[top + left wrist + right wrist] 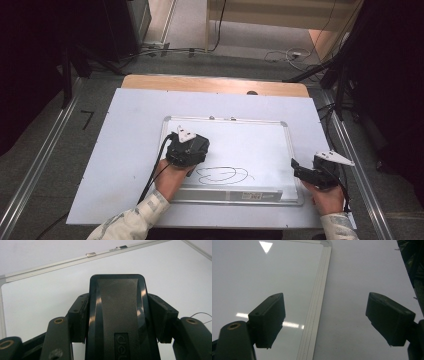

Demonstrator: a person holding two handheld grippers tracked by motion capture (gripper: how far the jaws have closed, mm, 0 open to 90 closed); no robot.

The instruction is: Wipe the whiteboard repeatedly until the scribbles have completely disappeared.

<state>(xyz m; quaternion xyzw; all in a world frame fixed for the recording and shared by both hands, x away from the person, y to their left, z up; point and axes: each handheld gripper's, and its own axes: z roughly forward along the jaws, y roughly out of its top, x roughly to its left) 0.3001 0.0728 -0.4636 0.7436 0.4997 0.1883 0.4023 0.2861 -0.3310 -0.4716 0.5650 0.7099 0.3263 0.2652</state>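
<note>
The left gripper [192,150] is over the whiteboard [260,137], its jaws clamped on a black eraser [117,315] that stands between the pads in the left gripper view. In the high view the left hand [170,180] comes in over the board's near edge, and the gripper sits over the board's left half, just beside a looped black scribble [222,175] drawn near the bottom rail. The right gripper [300,170] is at the board's right edge, jaws spread wide with nothing between them; in the right gripper view they straddle the board's frame [317,307]. The board lies on a white sheet [125,150] covering the table [150,81], whose wooden far edge shows beyond it.
</note>
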